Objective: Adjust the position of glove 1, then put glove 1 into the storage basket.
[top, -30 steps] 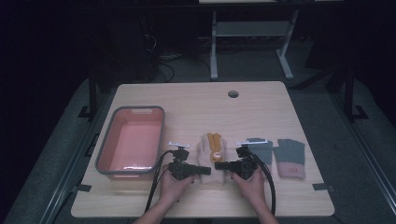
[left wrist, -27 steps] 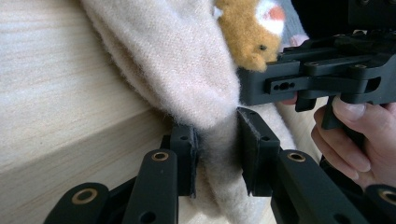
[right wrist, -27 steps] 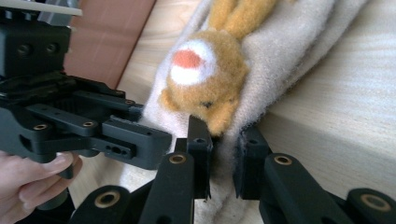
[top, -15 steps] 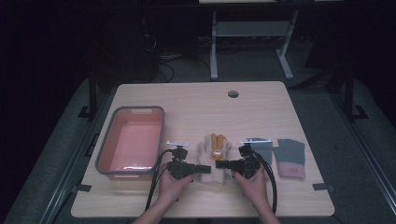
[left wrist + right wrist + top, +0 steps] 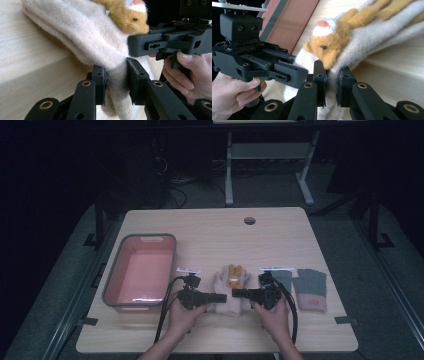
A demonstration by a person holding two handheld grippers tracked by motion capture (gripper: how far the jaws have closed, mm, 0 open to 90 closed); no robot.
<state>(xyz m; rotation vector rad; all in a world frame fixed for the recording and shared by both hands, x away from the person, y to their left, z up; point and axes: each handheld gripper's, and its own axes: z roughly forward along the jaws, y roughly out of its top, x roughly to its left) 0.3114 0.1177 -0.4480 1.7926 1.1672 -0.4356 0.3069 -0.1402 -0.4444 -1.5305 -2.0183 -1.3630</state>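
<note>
The cream glove's (image 5: 82,37) cuff is pinched out of sight between the jaws.

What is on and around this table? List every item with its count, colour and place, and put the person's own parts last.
table: one, light wood, centre.
bin: one, grey rim, pink inside, table's left.
cream glove: one, cream with an orange plush animal, front middle, pinched from both sides.
grey glove: one, grey with pink cuff, table's right.
frame: one, pale, on the floor behind.
left hand-held gripper: one, black, shut on the cream glove.
right hand-held gripper: one, black, shut on the cream glove.
hands: two, front edge.
</note>
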